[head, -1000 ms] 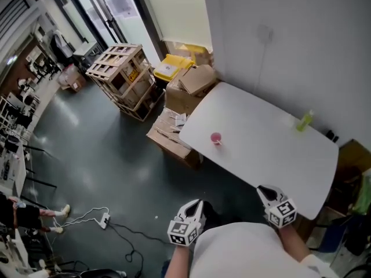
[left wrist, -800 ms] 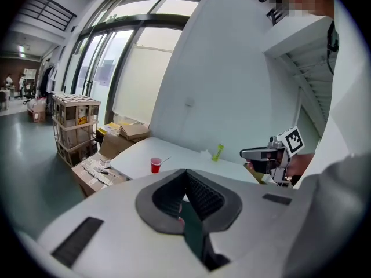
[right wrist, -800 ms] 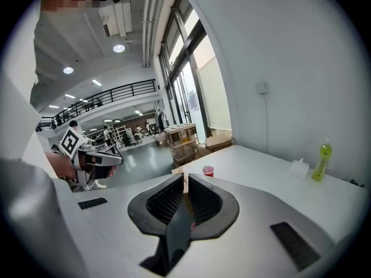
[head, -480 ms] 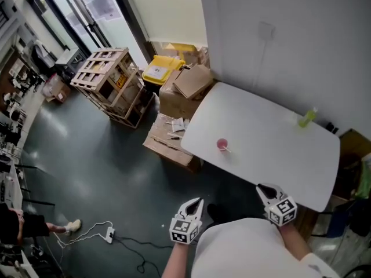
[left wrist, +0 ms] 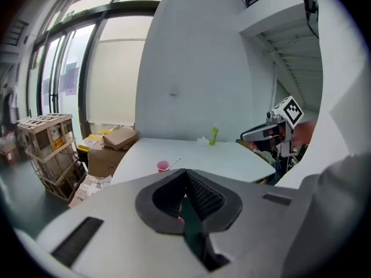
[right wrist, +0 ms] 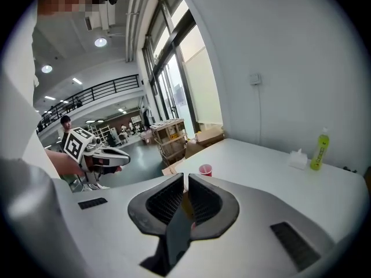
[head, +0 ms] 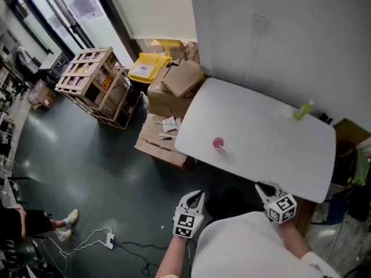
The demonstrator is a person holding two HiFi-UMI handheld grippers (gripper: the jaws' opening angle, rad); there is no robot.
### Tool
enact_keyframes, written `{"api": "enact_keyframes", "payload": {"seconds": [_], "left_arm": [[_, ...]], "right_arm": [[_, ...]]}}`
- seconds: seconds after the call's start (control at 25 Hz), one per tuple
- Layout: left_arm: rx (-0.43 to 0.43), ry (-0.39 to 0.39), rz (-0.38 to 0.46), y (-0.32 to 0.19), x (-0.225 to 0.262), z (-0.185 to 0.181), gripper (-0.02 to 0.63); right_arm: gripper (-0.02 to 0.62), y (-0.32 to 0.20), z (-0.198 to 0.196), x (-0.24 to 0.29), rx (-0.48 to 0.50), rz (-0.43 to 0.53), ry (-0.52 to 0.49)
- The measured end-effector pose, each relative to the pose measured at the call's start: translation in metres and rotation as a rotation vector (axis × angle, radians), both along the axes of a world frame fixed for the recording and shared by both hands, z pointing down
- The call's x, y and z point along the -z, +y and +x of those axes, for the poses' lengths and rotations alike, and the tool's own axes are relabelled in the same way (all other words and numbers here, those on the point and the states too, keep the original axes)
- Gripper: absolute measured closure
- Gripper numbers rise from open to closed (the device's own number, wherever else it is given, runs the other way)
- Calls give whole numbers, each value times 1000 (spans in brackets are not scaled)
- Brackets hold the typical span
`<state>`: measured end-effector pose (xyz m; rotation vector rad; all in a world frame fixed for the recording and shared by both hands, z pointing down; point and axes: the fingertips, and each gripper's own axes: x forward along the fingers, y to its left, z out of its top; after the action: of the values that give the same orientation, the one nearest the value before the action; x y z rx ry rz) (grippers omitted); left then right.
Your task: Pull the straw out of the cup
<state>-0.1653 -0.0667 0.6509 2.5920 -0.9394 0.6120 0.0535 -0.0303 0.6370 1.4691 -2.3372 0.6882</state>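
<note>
- Both grippers hover short of the white rounded table. The small pink plastic cup stands well ahead of them, close to the table edge in front of the left gripper. The thin pale straw leans out of the cup toward the side of the right gripper.
- The left gripper's jaws are pressed fully together and empty. The right gripper's jaws stand all but together, with only a thin slit between the pads and nothing in it. A reach made with the jaws like this would likely butt the cup or the straw instead of taking either, so they have to part first.
- The cup looks light and sits near the table edge ahead of the left gripper. A nudge from a closed tip could tip it over or push it off toward the brown cardboard boxes on the floor beyond.
- A pull on the straw while the cup stands free would probably drag or lift the cup along with it. One gripper likely has to steady the cup while the other draws the straw.
- The straw is thin and slanted. A pinch aimed slightly off could slide past it, bend it, or knock it flat against the rim.
- The green plastic bottle stands far ahead of the right gripper and well apart from the cup. It looks like no obstacle unless that gripper swings wide.
</note>
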Motion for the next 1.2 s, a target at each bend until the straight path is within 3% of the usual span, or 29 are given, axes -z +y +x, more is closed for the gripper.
{"api": "enact_keyframes", "payload": {"seconds": [0.2, 0.52, 0.72, 1.2], "left_arm": [[-25, -8, 4, -24, -2, 30, 604], [-23, -71, 15, -67, -10, 73, 603], [-41, -161, 40, -93, -29, 90, 603], [-203, -376, 92, -143, -102, 131, 564]], "right_arm": [[546, -22, 20, 1, -3, -10, 4], [546, -80, 42, -5, 75, -42, -23], [546, -105, 50, -19, 117, -78, -48], [546, -133, 57, -61, 198, -206, -96]]}}
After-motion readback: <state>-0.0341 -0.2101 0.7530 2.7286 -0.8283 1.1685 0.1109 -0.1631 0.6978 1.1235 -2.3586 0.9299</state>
